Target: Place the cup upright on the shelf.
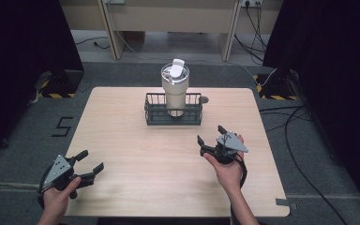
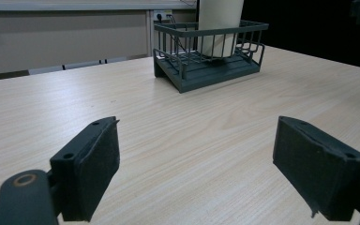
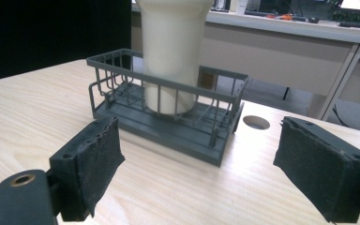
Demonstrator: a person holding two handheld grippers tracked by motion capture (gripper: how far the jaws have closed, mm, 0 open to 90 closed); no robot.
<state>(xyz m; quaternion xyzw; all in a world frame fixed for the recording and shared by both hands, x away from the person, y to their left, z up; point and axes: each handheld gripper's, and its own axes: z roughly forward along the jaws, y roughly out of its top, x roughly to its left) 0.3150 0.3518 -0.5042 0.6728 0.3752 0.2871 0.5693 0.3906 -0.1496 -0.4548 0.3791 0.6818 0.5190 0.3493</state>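
On worktop (image 1: 122,140), far middle: cream tumbler (image 1: 175,91) upright inside grey wire rack (image 1: 173,115). Probably hard, smooth, slippery, top-heavy with lid; best gripped across the body above the rack rim. Right gripper (image 1: 211,135) near rack, jaws apart, empty. Left gripper (image 1: 90,160) well back, jaws wide, empty.

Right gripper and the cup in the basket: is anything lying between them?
Nothing. In the high view, only bare table separates the right gripper from the basket holding the cup.
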